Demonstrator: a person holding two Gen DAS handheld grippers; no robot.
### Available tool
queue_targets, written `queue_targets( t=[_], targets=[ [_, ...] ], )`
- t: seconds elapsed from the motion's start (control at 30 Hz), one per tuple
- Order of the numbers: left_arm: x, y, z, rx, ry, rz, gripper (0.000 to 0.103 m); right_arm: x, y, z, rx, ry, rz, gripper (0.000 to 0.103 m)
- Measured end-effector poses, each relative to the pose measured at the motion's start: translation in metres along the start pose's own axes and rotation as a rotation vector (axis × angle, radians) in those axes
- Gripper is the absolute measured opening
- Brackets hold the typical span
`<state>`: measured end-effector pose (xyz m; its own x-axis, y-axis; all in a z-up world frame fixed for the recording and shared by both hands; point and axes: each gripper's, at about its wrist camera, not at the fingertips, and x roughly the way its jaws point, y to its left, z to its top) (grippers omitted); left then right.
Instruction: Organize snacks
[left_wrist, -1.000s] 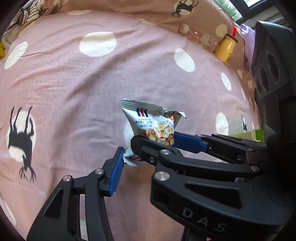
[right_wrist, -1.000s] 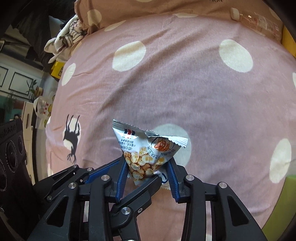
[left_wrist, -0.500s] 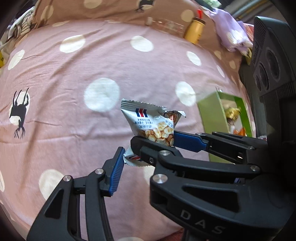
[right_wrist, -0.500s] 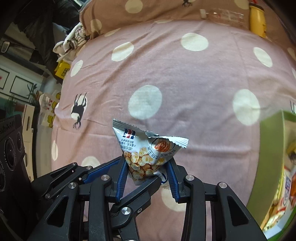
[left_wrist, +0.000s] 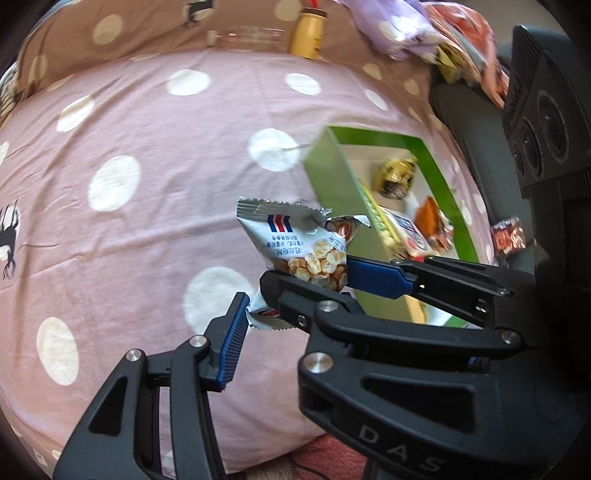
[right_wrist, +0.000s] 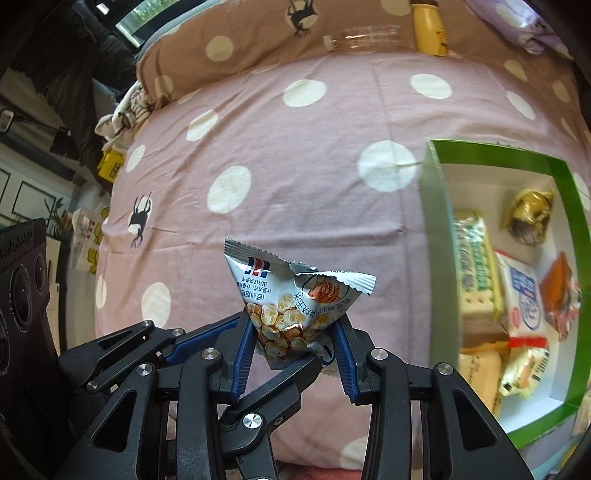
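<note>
Above the pink polka-dotted bedspread (right_wrist: 295, 155), a small silver triangular snack packet printed with corn puffs (right_wrist: 291, 295) is held clear of the fabric. At its left end it is met by the left gripper (left_wrist: 295, 284), whose blue-padded fingers (left_wrist: 231, 343) are part spread on either side of the packet; whether they press on it cannot be told. In the right wrist view the right gripper (right_wrist: 293, 350) is seen with its fingers (right_wrist: 243, 354) pinching the packet's lower body from both sides.

The carrying step is judged to be in hand: the packet is still short of the green-rimmed cardboard box with a white inside (right_wrist: 436, 221), which lies to the right on the bed. What is called for next is a passage over the box's near wall and a release above a free patch of its floor.

Several wrapped snacks (right_wrist: 476, 266) are already packed inside, so room is tight. A clear plastic bottle (right_wrist: 365, 37) and a yellow bottle (right_wrist: 428, 26) lie well apart at the pillow, out of the path.
</note>
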<state>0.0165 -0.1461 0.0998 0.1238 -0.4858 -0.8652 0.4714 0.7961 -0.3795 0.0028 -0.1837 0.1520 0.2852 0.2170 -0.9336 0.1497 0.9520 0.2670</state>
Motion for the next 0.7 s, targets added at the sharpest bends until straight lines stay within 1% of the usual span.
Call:
queue_targets(
  t=[0.3,0.43,0.57,0.7],
  targets=[
    [0.007,-0.045,0.0,0.095,0.004,-0.007,0.048,-0.029,-0.038,-0.02,0.062,-0.067,-0.01,0.042],
    [0.01,-0.065,0.003,0.138,0.002,-0.012,0.048,-0.04,-0.054,-0.025,0.09,-0.095,-0.018,0.042],
    [0.013,-0.087,0.008,0.188,-0.006,-0.018,0.048,-0.056,-0.069,-0.03,0.111,-0.143,-0.03,0.042],
    [0.022,-0.106,0.013,0.232,-0.003,-0.032,0.048,-0.067,-0.088,-0.034,0.149,-0.177,-0.044,0.042]
  ],
)
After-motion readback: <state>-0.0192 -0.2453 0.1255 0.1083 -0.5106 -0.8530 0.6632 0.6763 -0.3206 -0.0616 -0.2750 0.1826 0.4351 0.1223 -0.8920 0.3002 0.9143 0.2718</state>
